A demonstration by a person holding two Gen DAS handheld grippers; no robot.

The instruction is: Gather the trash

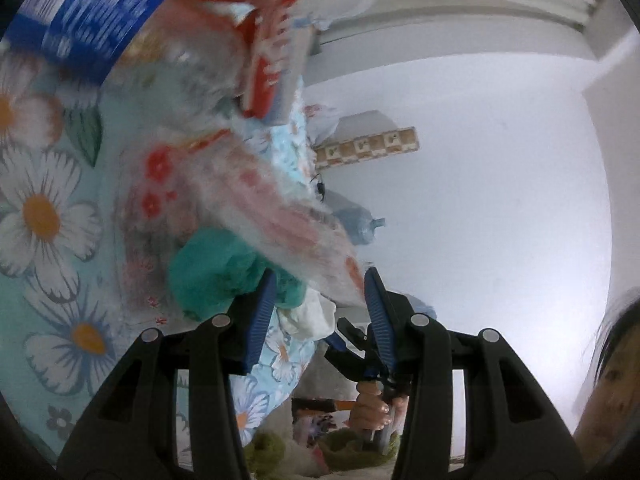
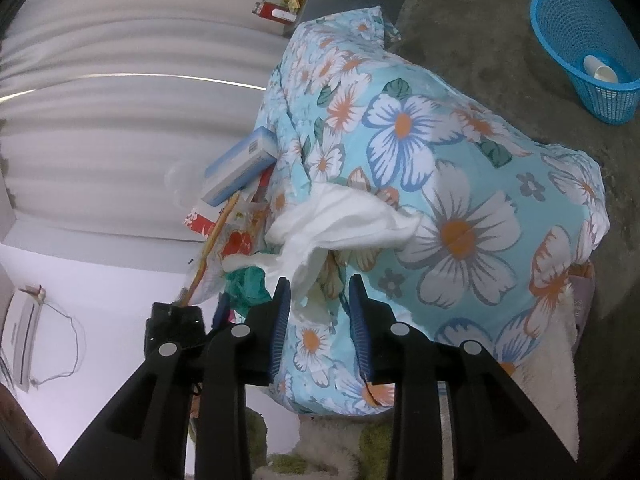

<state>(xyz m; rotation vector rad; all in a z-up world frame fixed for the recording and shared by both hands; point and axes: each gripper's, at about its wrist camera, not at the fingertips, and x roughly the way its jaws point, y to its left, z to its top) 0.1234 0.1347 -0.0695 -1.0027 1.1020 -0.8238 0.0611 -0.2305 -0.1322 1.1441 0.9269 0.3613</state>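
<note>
We see a floral cloth [image 2: 460, 184] covering the surface. A blue basket [image 2: 584, 40] sits well apart on the floor, a cup inside. On the cloth: white tissue [image 2: 340, 224], a blue-white box [image 2: 240, 168], a printed plastic wrapper [image 1: 256, 208], a green wad [image 1: 216, 268]. Left gripper [image 1: 320, 296] jaws partway apart around the wrapper's end; contact unclear. Right gripper [image 2: 318, 296] partway apart, tissue tip between, not pinched.

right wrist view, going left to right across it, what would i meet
white device on the wall → light blue box → white tissue → big flower on the floral cloth → blue basket
</note>
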